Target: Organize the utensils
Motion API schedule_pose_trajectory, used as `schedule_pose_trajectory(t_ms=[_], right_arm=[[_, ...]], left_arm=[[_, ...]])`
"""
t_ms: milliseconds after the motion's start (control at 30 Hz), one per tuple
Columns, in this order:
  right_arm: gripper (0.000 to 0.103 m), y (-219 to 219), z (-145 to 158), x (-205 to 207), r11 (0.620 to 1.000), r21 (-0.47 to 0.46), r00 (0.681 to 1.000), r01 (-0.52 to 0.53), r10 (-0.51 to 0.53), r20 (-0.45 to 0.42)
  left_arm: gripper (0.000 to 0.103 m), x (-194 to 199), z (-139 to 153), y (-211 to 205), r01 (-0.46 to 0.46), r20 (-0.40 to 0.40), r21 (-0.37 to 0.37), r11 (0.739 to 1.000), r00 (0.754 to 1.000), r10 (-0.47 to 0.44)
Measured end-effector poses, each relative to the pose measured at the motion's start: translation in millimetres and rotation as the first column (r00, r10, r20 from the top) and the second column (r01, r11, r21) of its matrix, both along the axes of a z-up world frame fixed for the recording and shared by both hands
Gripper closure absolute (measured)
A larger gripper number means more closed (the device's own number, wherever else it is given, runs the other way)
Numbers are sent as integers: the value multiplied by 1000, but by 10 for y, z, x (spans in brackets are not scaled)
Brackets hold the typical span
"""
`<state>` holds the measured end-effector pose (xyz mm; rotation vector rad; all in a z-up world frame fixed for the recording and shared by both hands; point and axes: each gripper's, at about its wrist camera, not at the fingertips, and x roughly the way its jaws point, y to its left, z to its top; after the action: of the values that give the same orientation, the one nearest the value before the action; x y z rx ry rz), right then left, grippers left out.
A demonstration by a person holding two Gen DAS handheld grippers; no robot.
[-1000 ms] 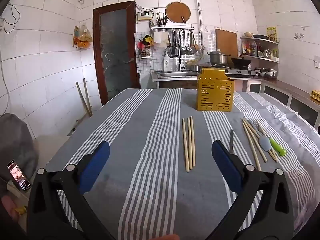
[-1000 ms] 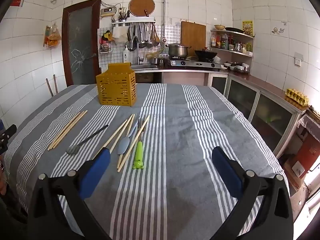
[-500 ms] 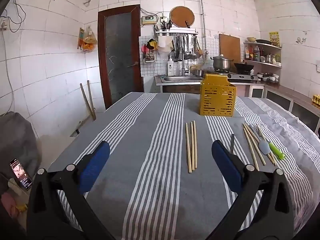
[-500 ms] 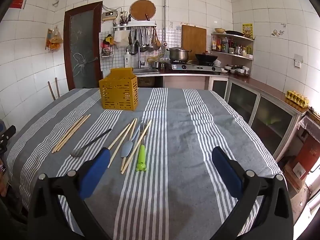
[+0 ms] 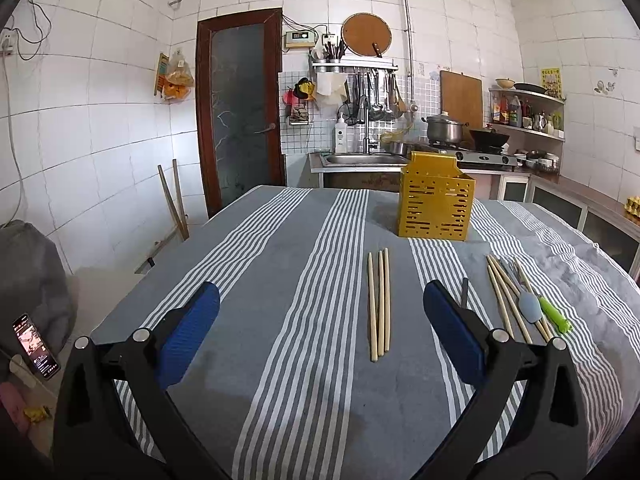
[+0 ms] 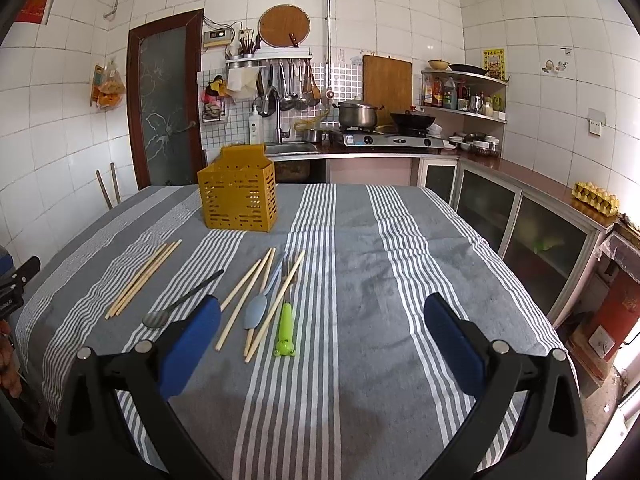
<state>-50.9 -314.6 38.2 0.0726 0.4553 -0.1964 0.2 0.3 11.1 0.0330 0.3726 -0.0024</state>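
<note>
On the striped tablecloth (image 6: 360, 280) nothing has yet gone into the yellow utensil holder (image 6: 239, 196), which stands upright at the far side; 3 chopsticks (image 5: 378, 304) lie side by side ahead of the left gripper (image 5: 320, 332), and a dark spoon (image 6: 180, 300), more chopsticks (image 6: 256, 292), a blue-grey spoon (image 6: 256, 312) and a green-handled fork (image 6: 285, 326) lie loose near the right gripper (image 6: 320, 332). Both grippers hang above the cloth with jaws wide apart and empty; this looks like the opening step, choosing a first piece. Next move calls for lowering 1 gripper over a utensil, probably the trio of chopsticks, and closing across the thin shafts, which may roll.
</note>
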Motion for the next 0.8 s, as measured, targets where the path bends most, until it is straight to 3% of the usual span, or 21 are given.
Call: schedule_pose_trajectory(t_ms=[533,800], right_arm=[[4,-141,-5,395,1000,22,1000,-5,5,15],[4,-205,-82,550,1000,27,1000,12,-12,-7]], left_arm=[[5,444,60,-62,-21,13,-1,1000,1000,21],[5,607,-40,-87,-26,-25,18,1000,999,26]])
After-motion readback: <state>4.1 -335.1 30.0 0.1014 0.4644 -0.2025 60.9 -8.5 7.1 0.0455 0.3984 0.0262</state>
